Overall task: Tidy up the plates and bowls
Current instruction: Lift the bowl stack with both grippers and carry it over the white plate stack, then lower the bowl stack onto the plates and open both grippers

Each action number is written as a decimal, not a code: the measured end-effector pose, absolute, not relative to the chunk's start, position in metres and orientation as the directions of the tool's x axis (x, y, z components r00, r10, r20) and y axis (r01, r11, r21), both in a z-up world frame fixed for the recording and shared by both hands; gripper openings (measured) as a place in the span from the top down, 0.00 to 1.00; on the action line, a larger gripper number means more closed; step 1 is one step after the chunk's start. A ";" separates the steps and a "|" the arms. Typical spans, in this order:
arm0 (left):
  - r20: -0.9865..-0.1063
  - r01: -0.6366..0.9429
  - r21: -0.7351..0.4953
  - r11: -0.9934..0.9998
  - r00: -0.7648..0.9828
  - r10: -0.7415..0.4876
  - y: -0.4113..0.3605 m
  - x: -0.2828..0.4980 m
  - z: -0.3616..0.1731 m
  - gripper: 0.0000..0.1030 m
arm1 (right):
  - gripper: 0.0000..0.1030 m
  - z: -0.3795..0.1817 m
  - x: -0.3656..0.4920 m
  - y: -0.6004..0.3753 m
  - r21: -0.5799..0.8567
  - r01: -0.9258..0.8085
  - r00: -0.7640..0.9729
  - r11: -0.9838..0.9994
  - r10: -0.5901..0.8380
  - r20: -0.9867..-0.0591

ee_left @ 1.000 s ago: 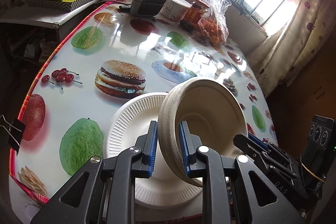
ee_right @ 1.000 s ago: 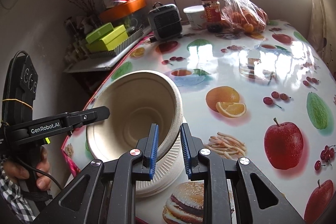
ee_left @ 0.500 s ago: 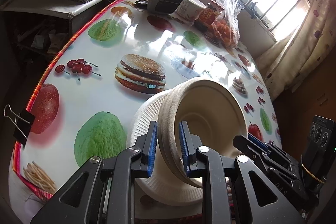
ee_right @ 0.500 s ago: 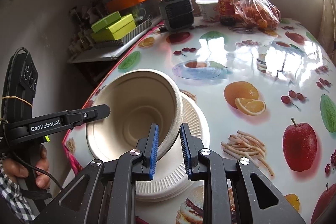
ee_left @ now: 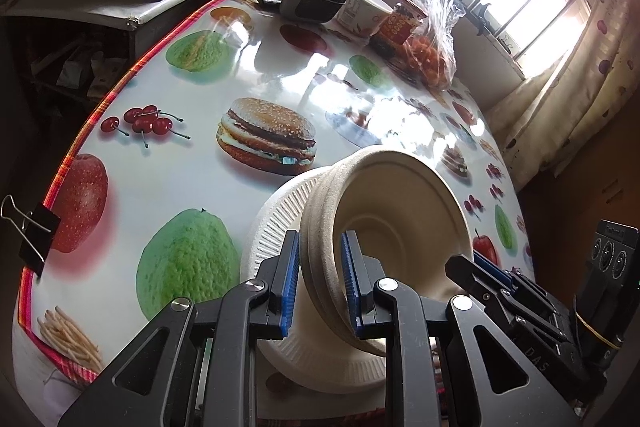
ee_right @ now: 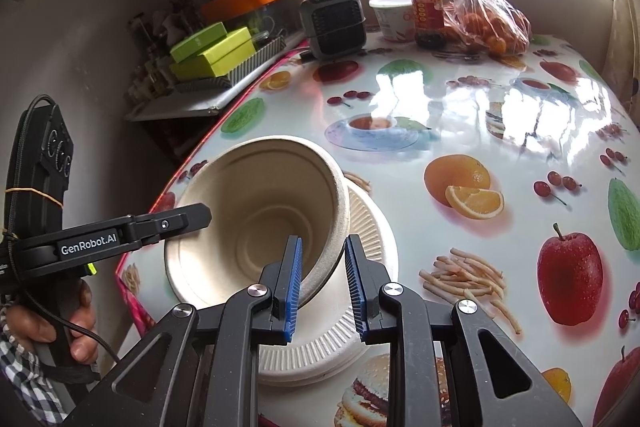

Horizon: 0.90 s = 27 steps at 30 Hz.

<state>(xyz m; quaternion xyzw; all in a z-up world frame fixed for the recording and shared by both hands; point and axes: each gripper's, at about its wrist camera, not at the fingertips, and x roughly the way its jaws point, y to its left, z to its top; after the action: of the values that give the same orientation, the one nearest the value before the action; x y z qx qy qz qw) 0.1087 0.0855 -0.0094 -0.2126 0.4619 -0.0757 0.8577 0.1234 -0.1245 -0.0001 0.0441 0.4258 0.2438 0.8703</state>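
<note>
Bowl stack (ee_left: 384, 227) tipped on its side over the ribbed paper plates (ee_right: 360, 315) at the near table edge, mouth facing the right gripper (ee_right: 322, 285). Left gripper (ee_left: 318, 283) pinches its rim. Right gripper straddles the opposite rim; contact unclear. Glossy fruit-print tablecloth (ee_right: 500, 115). Heater (ee_right: 334, 23), jar (ee_right: 426, 13), bagged oranges (ee_right: 488, 23) far side by window.

At the far edge of the glossy fruit-printed table (ee_right: 500, 131) stand a grey small heater (ee_right: 334, 23), a red-labelled glass jar (ee_right: 428, 13) and a clear plastic bag of oranges (ee_right: 486, 15).
</note>
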 end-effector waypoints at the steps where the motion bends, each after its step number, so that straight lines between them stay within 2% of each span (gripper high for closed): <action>1: -0.760 -0.065 -0.434 0.899 0.563 -0.326 0.086 0.109 -0.009 0.79 | 0.78 0.000 0.123 -0.124 0.284 -0.387 0.519 0.877 0.462 -0.719; 10: -0.761 -0.065 -0.433 0.899 0.561 -0.326 0.085 0.109 -0.010 0.79 | 0.77 0.000 0.123 -0.125 0.283 -0.388 0.519 0.877 0.461 -0.719; 24: -0.760 -0.060 -0.429 0.901 0.564 -0.324 0.083 0.108 -0.010 0.78 | 0.66 0.002 0.120 -0.125 0.286 -0.388 0.524 0.876 0.465 -0.714; 27: -0.758 -0.061 -0.428 0.902 0.568 -0.322 0.084 0.107 -0.010 0.73 | 0.64 0.003 0.119 -0.125 0.287 -0.388 0.524 0.876 0.465 -0.713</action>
<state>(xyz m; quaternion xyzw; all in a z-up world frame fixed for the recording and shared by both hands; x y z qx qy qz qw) 0.1073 0.0838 -0.0100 -0.2084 0.4586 -0.0758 0.8605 0.1193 -0.1251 0.0027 0.0462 0.4219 0.2446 0.8718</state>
